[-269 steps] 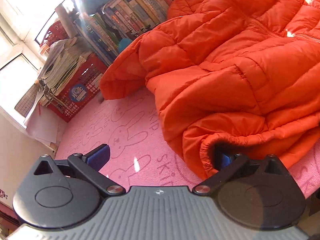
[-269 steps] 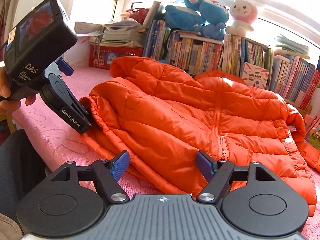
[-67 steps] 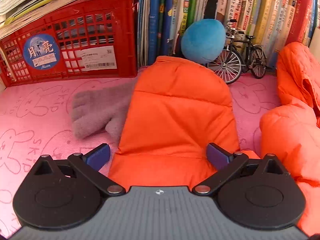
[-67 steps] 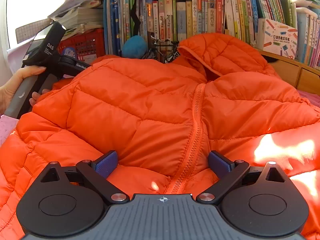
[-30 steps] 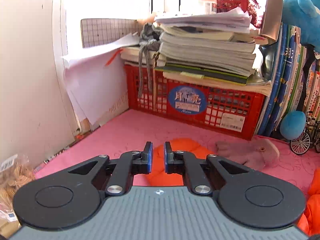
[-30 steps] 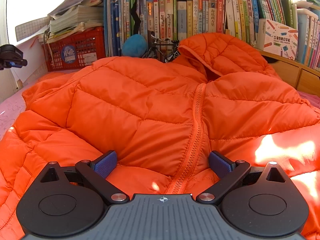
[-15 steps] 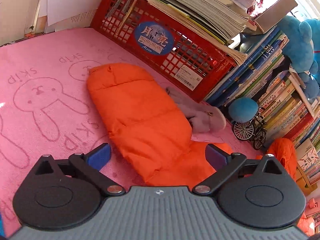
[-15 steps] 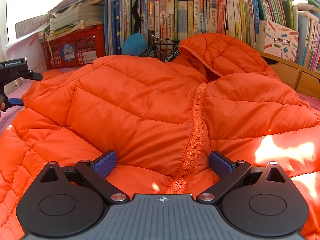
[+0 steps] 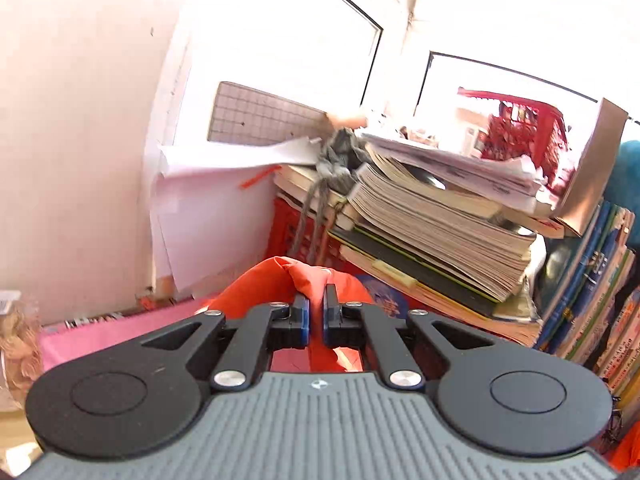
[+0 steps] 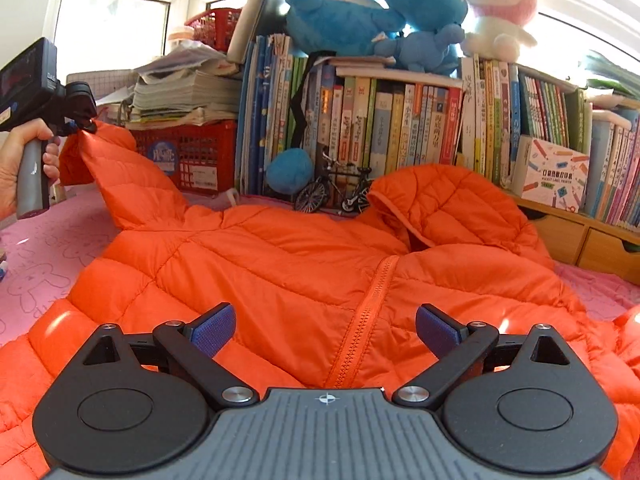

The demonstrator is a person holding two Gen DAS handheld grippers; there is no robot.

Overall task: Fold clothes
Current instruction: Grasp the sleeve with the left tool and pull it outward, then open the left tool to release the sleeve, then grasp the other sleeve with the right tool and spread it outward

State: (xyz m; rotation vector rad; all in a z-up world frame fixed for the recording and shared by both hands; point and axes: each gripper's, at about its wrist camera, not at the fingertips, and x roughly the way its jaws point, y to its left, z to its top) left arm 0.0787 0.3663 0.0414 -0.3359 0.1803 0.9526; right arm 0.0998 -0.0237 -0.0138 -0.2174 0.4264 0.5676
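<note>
Left claw (image 9: 315,317) clenched on orange jacket sleeve (image 10: 116,172), raised at frame left; right claw (image 10: 325,330) released above jacket (image 10: 280,276) zipper (image 10: 360,328), lower centre.

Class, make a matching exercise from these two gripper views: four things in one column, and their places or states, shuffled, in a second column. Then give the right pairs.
1. left gripper
2. right gripper
3. toy bicycle
4. pink-and-white plush rabbit

A. on top of the books
B. open above the jacket's zip
C. shut on the jacket's sleeve
D. standing before the book row

Pairs: 1-C, 2-B, 3-D, 4-A
</note>
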